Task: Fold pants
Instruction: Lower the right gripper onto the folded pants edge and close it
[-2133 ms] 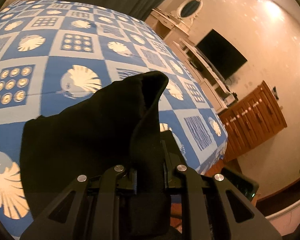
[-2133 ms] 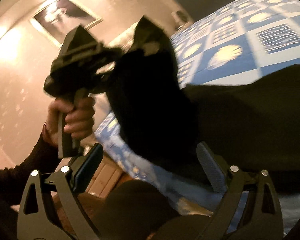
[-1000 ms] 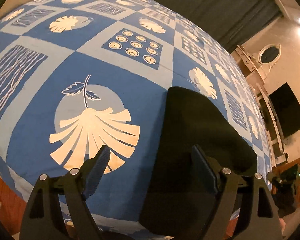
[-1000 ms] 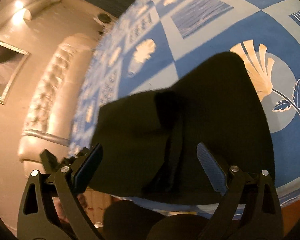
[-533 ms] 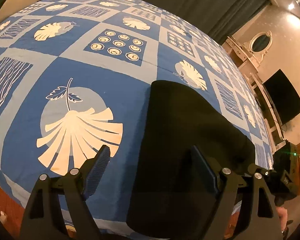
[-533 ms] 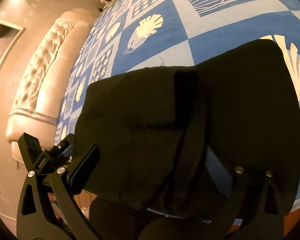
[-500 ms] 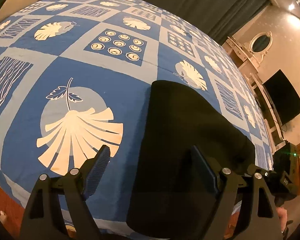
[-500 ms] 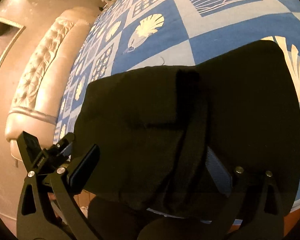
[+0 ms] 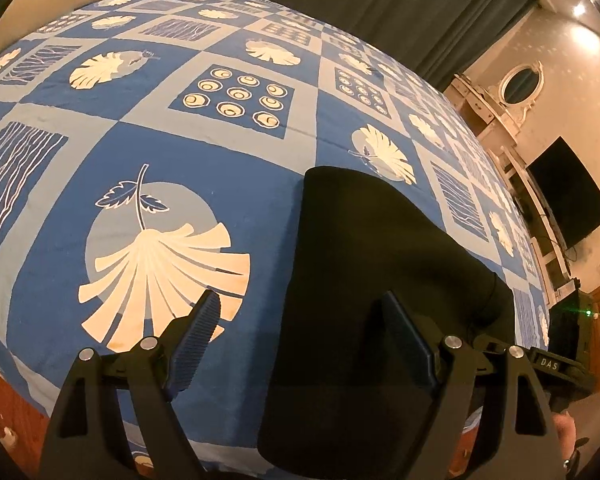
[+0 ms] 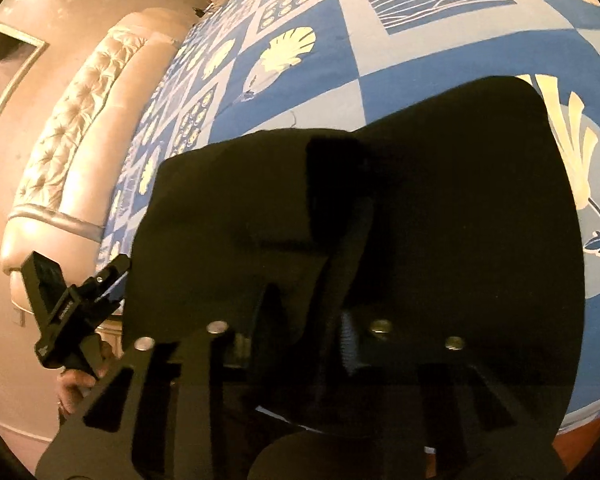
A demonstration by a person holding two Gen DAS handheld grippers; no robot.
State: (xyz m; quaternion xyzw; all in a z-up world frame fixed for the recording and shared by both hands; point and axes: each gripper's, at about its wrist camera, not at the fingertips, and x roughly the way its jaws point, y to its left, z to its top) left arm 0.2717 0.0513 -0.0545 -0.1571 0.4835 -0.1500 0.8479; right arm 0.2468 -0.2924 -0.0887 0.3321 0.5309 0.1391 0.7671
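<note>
Left wrist: pants (image 9: 364, 264) long axis runs away.

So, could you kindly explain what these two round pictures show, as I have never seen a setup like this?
No robot here: a person holds a two-finger tool in each hand, and each carries a fisheye camera looking along its fingers. The left view shows the left tool open above black pants, which lie folded on a blue patterned bedspread at the bed's edge. The right view shows the right tool shut on the near edge of the pants. The other tool shows at that picture's left, before a padded headboard.
</note>
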